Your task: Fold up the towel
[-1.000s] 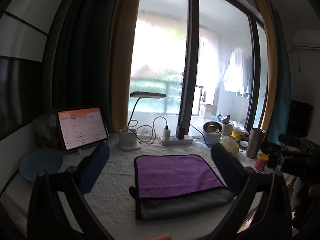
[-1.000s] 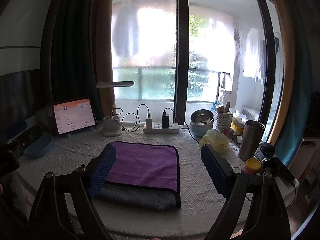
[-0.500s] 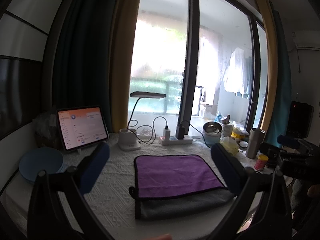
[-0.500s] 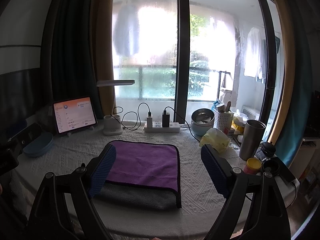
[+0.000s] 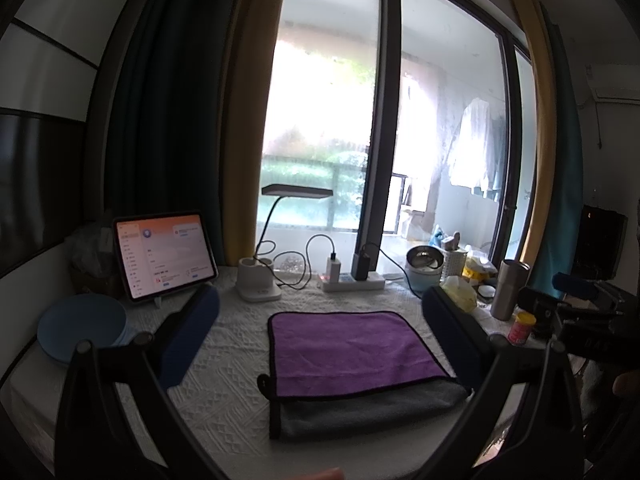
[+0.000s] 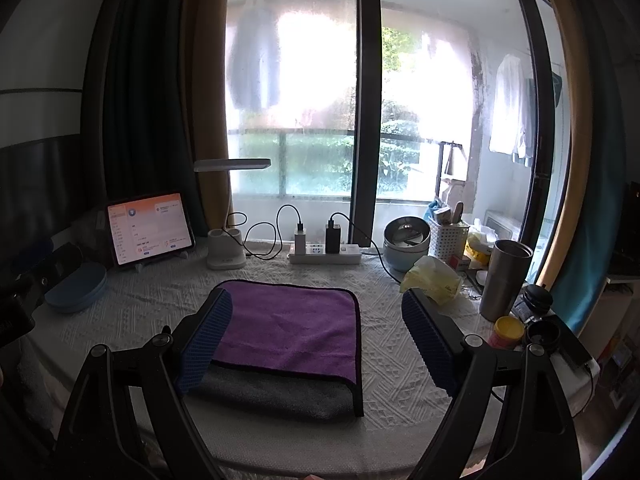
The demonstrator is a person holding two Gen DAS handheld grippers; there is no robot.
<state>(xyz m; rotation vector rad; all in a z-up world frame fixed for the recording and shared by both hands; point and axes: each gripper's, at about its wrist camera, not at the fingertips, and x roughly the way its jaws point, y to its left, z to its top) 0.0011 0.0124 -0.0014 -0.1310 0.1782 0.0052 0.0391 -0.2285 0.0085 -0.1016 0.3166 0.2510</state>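
Observation:
A purple towel (image 5: pixel 352 352) with a grey underside lies folded on the white patterned tablecloth, a grey strip showing along its near edge. It also shows in the right wrist view (image 6: pixel 292 332). My left gripper (image 5: pixel 320 320) is open and empty, held above the table with the towel between its blue pads (image 5: pixel 188 336). My right gripper (image 6: pixel 316 336) is open and empty, above the towel's right part; its left pad (image 6: pixel 208 340) hides the towel's near left corner. The right gripper also shows at the right edge of the left wrist view (image 5: pixel 576 304).
A tablet (image 6: pixel 148 232), a blue plate (image 6: pixel 76 288), a desk lamp (image 6: pixel 228 248), a power strip (image 6: pixel 324 256), a bowl (image 6: pixel 406 244), a yellow bag (image 6: pixel 434 280), a steel tumbler (image 6: pixel 504 276) and small jars (image 6: pixel 508 332) line the table's back and right.

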